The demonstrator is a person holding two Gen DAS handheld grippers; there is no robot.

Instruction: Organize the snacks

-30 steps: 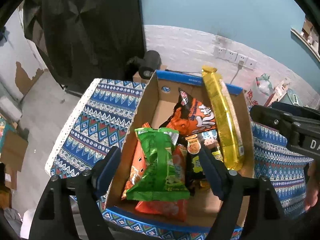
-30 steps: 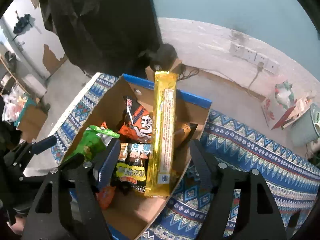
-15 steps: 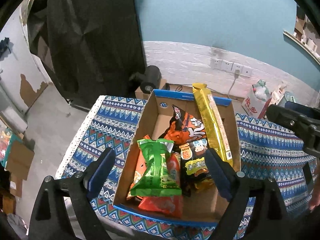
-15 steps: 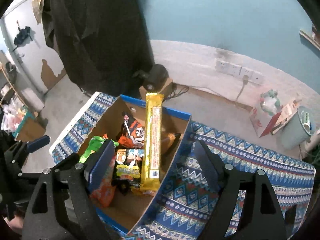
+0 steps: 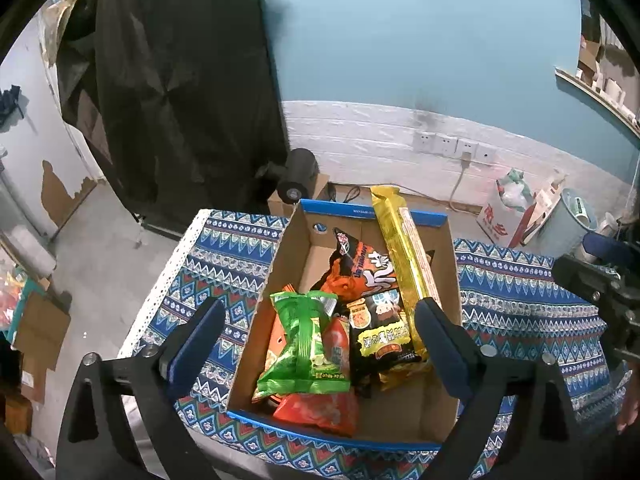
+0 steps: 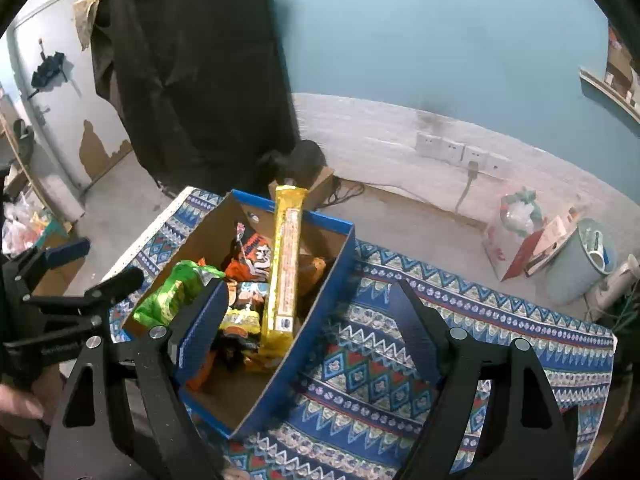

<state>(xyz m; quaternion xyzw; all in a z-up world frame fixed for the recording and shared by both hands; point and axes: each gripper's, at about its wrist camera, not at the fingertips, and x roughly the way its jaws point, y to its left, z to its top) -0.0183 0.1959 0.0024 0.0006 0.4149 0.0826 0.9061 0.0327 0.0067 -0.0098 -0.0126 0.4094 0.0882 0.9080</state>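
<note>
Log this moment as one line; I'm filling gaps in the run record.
left gripper: open, empty | right gripper: open, empty | long yellow snack pack: in blue-rimmed cardboard box

A patterned blue tablecloth (image 5: 520, 292) covers the table, its white lace edge at the left; behind the table's far edge a black cylindrical device (image 5: 298, 178) rests on a small cardboard carton (image 6: 320, 184); a large black sheet (image 5: 176, 92) hangs at the far left against the teal wall (image 5: 420, 32); white wall sockets (image 5: 452, 146) sit on the pale lower wall, a cable plugged into one; at the far right stand a red-and-white bag (image 5: 504, 208) and a pale blue bin (image 6: 580, 264) on the floor.
</note>
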